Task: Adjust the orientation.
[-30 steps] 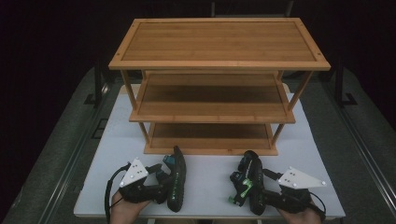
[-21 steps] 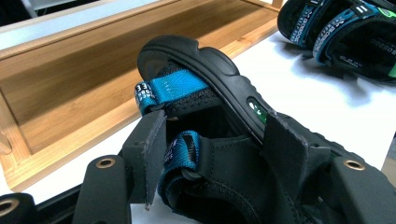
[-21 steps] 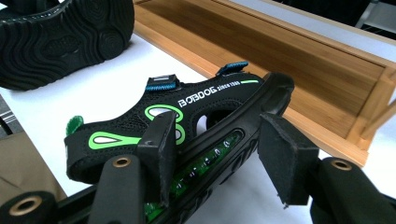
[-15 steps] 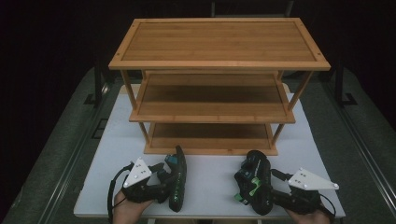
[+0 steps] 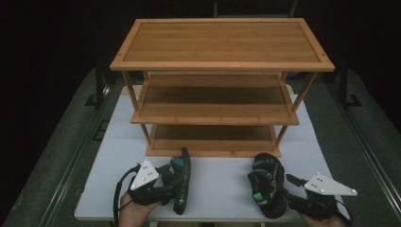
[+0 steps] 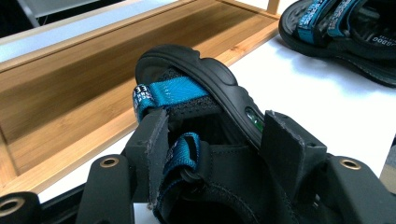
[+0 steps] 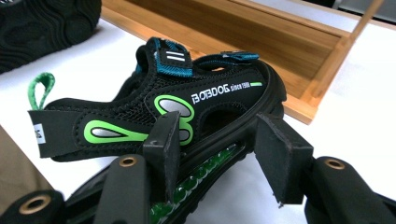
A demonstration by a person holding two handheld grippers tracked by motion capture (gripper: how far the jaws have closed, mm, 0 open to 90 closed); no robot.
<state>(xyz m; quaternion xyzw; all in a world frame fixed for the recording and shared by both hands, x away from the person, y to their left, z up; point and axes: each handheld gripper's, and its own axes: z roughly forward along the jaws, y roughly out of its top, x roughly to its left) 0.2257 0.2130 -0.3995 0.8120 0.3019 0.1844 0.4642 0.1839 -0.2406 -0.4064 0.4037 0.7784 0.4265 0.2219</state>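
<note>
White "BOBDOG since 1988" lettering along the side of the black sandal, by green and silver ovals; small dark digits on its white heel tag, too small to read; white print on the other sandal's blue strap, illegible.

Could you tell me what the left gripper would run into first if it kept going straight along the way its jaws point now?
The left gripper already grips a black and blue sandal. Straight ahead, that sandal's toe would probably meet the front edge of the wooden rack's bottom shelf first, though depth is uncertain.
</note>
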